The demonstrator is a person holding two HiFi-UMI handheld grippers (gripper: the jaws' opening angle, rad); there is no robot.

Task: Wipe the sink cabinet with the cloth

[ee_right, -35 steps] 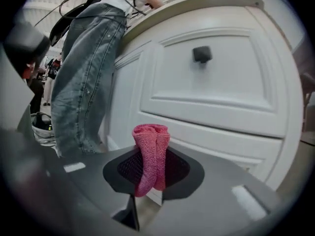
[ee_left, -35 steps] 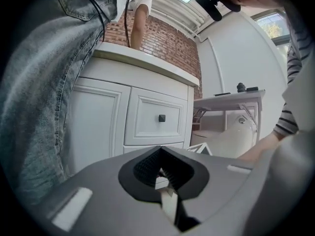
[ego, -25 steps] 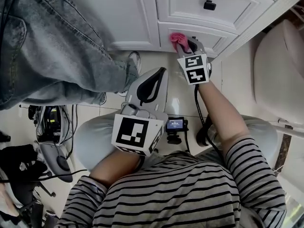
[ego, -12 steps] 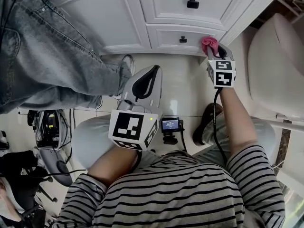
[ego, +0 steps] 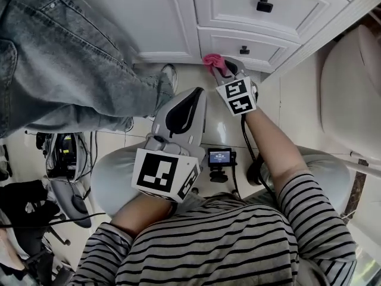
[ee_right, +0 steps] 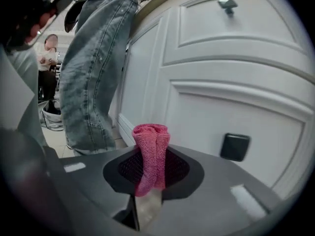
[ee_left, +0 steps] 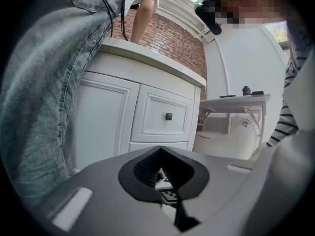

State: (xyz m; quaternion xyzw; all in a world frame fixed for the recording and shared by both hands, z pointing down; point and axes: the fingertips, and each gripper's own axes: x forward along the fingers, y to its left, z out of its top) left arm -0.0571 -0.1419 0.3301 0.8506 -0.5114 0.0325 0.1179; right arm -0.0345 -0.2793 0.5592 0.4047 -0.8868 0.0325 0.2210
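Right gripper (ego: 221, 68) (ee_right: 151, 170): jaws closed on a pink cloth (ego: 212, 60) (ee_right: 150, 154), which is pinched near its lower end so that a folded bunch stands up past the fingertips. In the head view the cloth sits at the bottom edge of the sink cabinet (ego: 149, 22), just under the lower drawer (ego: 262, 45) and a little to the left of that drawer's dark knob (ego: 244, 50). The right gripper view shows the cabinet front (ee_right: 236, 97) close ahead, with the lower knob (ee_right: 235, 146) to the right of the cloth. Whether the cloth is actually touching the cabinet cannot be settled from either view. Left gripper (ego: 193, 97) (ee_left: 160, 173): jaws together at the tips, nothing between them. It is held well back from the cabinet, over the person's lap, and points towards the cabinet doors. A second person in jeans (ego: 65, 58) stands against the cabinet's left door, with one shoe (ego: 169, 76) on the floor tiles near the cabinet base and just left of the cloth.
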